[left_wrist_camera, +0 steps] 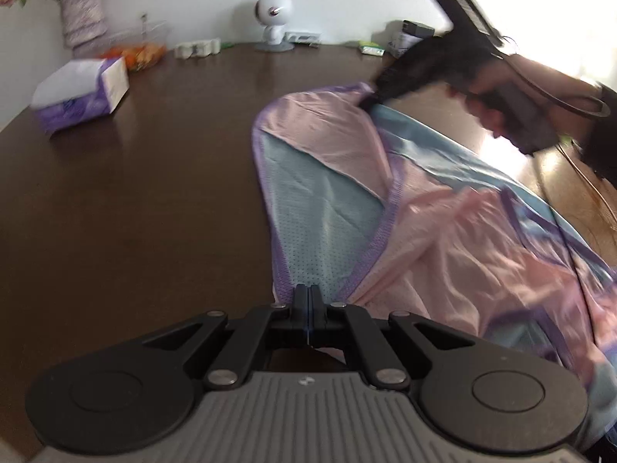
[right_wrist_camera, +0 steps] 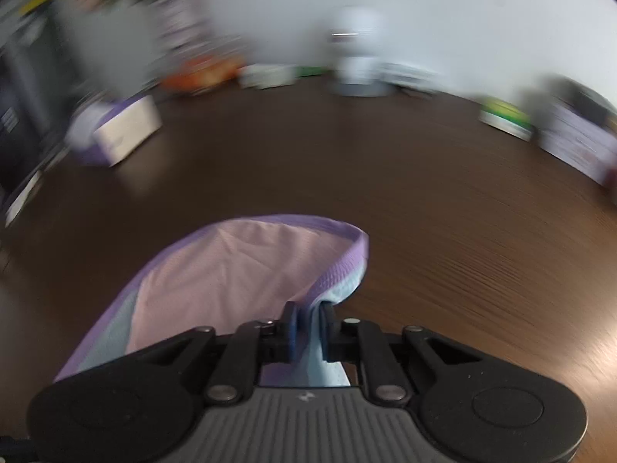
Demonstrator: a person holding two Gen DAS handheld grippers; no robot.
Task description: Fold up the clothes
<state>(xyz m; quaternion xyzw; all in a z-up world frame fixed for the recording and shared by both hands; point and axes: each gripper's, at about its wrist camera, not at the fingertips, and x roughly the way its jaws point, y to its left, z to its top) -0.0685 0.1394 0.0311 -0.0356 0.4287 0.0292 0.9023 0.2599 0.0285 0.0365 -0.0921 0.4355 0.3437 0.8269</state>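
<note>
Angling both grippers steeply down at the dark table [left_wrist_camera: 135,200], your left gripper [left_wrist_camera: 309,297] is fully closed at the garment's [left_wrist_camera: 443,239] hem, your right gripper [right_wrist_camera: 308,314] clamps its purple-trimmed edge.

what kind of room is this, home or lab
Most likely a home, perhaps a dining or living room. A dark wooden table stands against a white wall, holding a vase of flowers, a pack of tissues and a small white robot-shaped figure.
</note>
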